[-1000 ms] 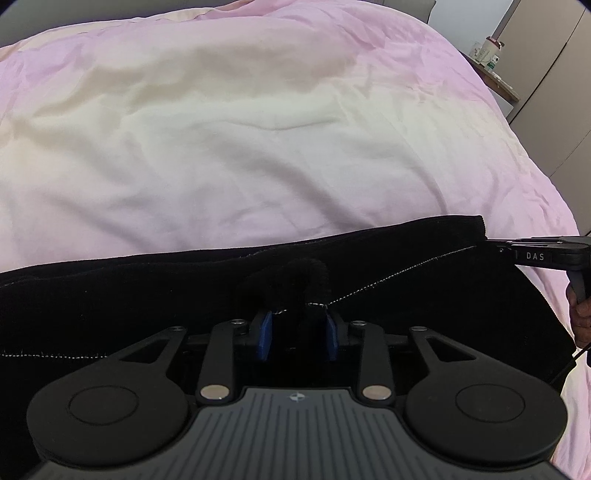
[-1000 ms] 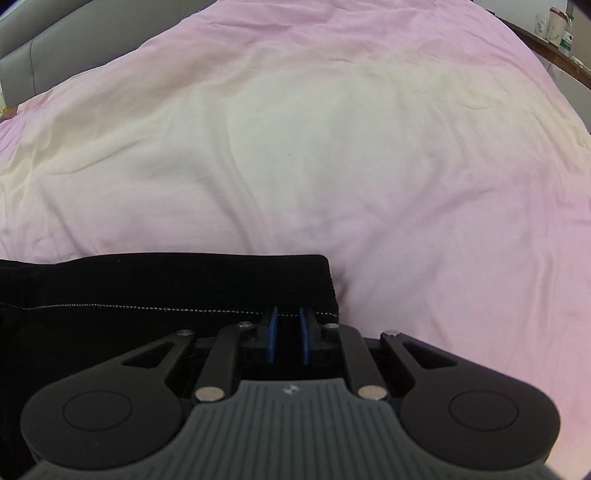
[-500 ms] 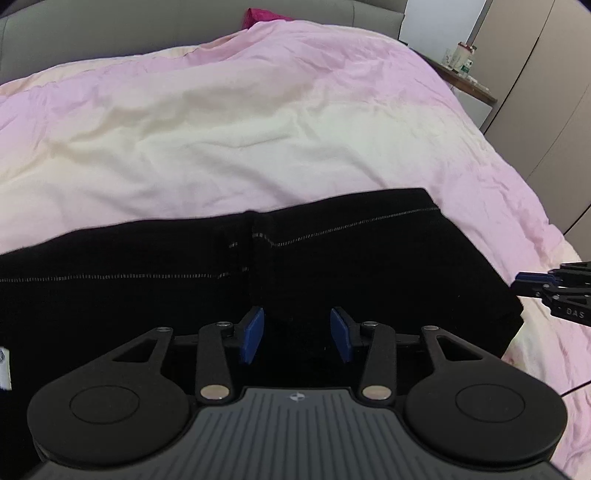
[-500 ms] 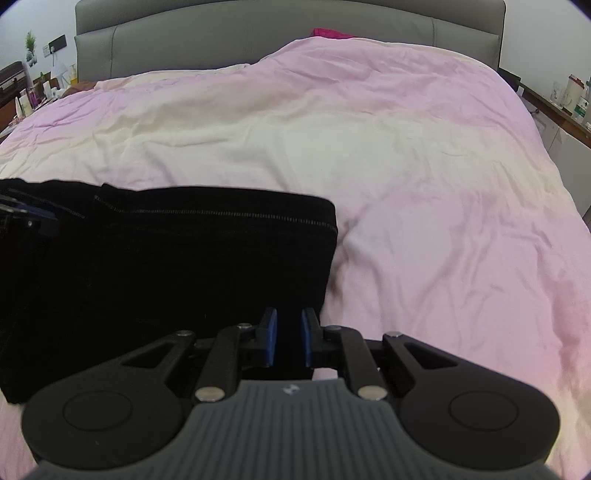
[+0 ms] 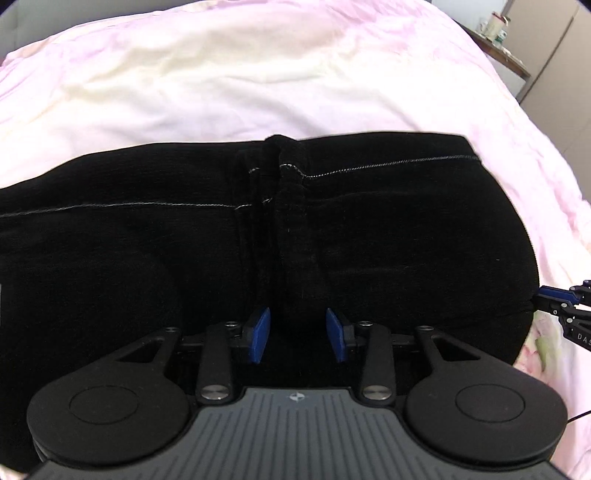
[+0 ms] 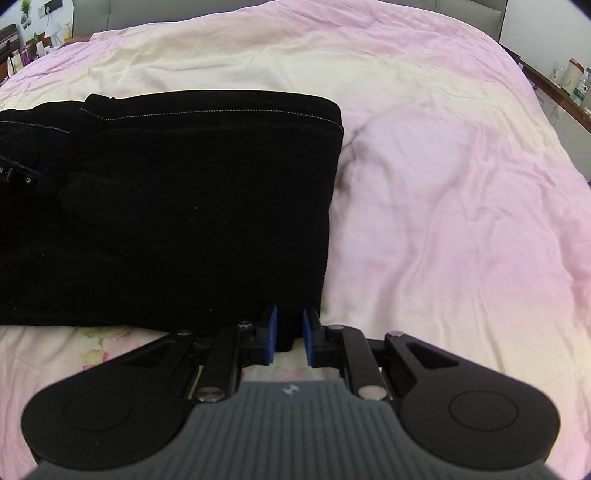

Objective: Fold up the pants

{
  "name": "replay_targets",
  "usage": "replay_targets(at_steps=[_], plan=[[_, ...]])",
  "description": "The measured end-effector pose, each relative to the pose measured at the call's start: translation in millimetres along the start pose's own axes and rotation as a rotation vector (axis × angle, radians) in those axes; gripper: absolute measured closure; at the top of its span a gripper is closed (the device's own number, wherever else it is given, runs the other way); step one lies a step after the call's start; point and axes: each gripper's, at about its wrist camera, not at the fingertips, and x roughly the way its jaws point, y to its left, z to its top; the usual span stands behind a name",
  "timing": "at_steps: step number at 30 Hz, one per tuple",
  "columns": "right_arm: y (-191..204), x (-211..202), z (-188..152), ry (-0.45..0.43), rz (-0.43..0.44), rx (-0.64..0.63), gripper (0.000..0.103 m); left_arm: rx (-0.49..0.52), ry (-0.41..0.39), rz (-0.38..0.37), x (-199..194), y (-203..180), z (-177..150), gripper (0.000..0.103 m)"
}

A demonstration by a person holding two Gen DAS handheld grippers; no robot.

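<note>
Pants (image 5: 369,229) centre seam: left view only

A: Setting reads as a home bedroom. Pink-and-cream duvet (image 6: 424,155) covers a wide bed; grey padded headboard (image 6: 96,14) stands at the bed's far end.

B: Agreed. Left of the headboard, a cluttered shelf with a small plant (image 6: 26,7). Right of the bed, a side counter carrying jars (image 6: 576,77), beside pale cupboard doors (image 5: 554,55).

Both wrist views: close, downward, pants (image 5: 369,229) shared
</note>
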Motion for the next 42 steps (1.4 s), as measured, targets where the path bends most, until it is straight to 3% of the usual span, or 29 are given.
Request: replay_targets(at_steps=[7, 10, 16, 19, 24, 32, 37, 42], plan=[[22, -44, 6, -0.067, 0.020, -0.049, 0.090, -0.068, -0.120, 0.021, -78, 46, -31, 0.056], [42, -57, 12, -0.092, 0.030, -0.097, 0.087, -0.115, -0.167, 0.061, -114, 79, -42, 0.040], [84, -66, 29, -0.113, 0.083, -0.169, 0.075, -0.353, -0.239, 0.132, -162, 175, -65, 0.028], [104, -61, 41, -0.106, 0.116, -0.221, 0.067, -0.407, -0.253, 0.140, -171, 216, -76, 0.023], [143, -43, 65, -0.074, 0.114, -0.335, 0.062, -0.473, -0.204, 0.014, -163, 279, -78, 0.016], [174, -2, 104, -0.040, 0.055, -0.423, 0.061, -0.527, -0.059, -0.208, -93, 344, -59, 0.016], [175, 21, 125, -0.026, 0.072, -0.431, 0.061, -0.505, -0.002, -0.362, -58, 366, -47, 0.013], [178, 45, 143, 0.005, 0.135, -0.468, 0.063, -0.414, 0.042, -0.412, -32, 362, -32, 0.017]])
